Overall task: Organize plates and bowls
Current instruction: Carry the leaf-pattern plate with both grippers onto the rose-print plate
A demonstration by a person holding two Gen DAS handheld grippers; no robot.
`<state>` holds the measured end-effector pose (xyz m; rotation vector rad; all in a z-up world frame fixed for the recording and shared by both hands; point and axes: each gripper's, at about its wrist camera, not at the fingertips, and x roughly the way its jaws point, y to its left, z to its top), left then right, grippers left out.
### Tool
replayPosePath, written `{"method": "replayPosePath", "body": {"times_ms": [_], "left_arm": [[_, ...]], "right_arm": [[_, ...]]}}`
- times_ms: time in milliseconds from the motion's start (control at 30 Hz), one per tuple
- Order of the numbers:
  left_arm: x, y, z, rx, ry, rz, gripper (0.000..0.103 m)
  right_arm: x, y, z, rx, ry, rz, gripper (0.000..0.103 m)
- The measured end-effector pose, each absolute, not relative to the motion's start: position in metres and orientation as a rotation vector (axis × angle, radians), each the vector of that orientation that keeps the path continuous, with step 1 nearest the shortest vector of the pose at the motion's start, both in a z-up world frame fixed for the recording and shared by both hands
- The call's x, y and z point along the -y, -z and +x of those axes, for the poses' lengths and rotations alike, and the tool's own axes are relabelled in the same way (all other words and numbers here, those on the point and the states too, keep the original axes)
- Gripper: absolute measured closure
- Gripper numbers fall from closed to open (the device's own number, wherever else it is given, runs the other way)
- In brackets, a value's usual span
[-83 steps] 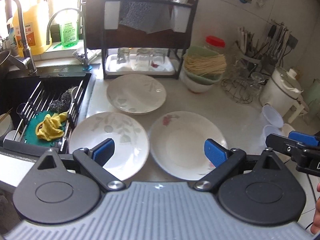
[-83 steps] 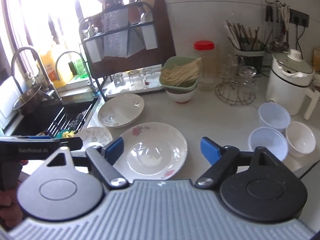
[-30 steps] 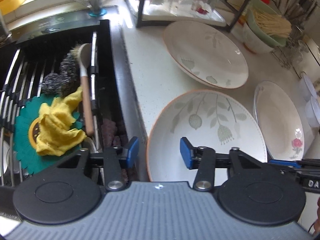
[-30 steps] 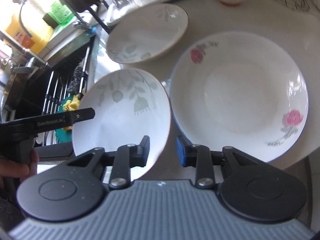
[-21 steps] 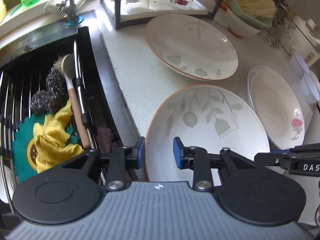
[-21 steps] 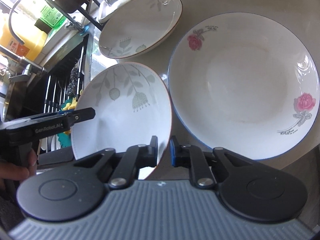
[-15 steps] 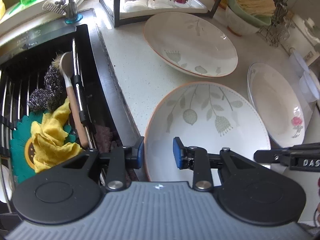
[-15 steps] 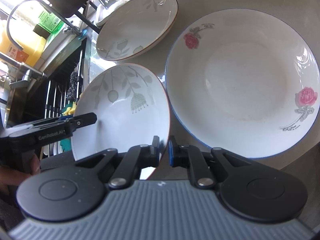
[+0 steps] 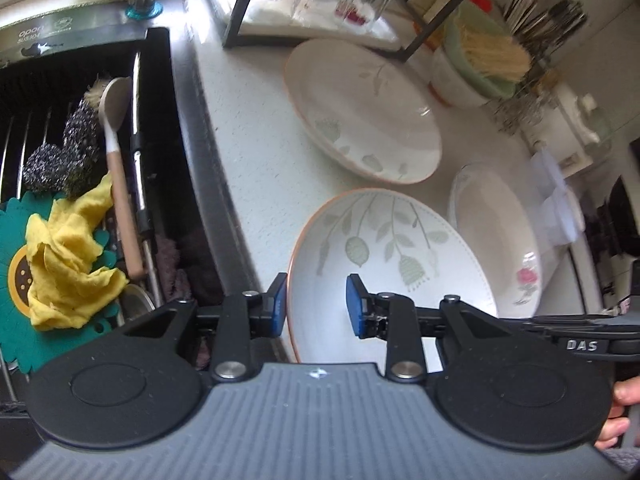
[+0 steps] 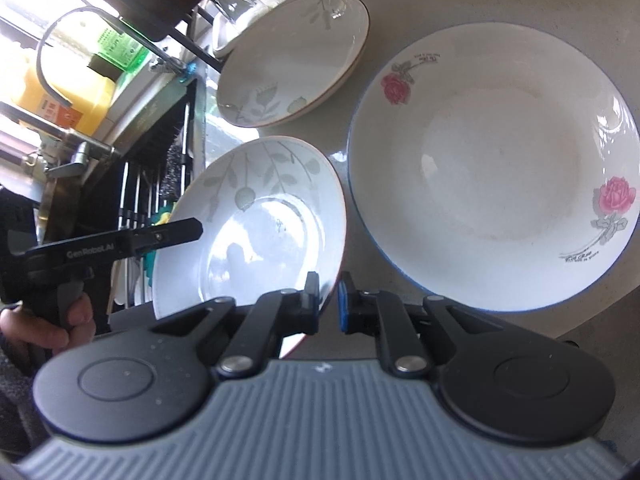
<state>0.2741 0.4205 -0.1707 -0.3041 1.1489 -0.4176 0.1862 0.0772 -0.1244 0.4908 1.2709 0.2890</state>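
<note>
A pale speckled surface (image 9: 256,168) beside the sink carries a leaf-patterned plate (image 9: 360,112) at upper centre and a rose-patterned plate (image 10: 492,168) at right.

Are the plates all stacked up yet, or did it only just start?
Only just started. Nothing is stacked. Both grippers, left and right, grip the near leaf plate by its rim, tilted up. The far leaf plate and the rose plate lie separate on the counter.

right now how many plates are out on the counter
3. The leaf plate nearest, by the sink, tilted with its rim in both tongs; a second leaf plate behind it by the rack; the rose plate to the right. None seem hidden.
</note>
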Motion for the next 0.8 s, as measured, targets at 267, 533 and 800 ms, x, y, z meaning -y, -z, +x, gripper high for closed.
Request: {"method": "replayPosePath", "body": {"times_ms": [267, 533, 800], "left_arm": [[-0.415, 0.139, 0.272, -1.109, 0.439, -0.320, 0.069], [-0.390, 0.116, 0.280, -1.068, 0.464, -0.339, 0.069], [-0.349, 0.113, 0.288, -1.059, 0.483, -0.343, 0.069]], "right_arm": [[-0.064, 0.099, 0.192, -1.221, -0.319, 0.490, 0.090], [-0.037, 0.080, 0.203, -1.149, -0.303, 0.477, 0.090], [-0.001, 0.087, 0.211, -1.156, -0.284, 0.456, 0.090]]}}
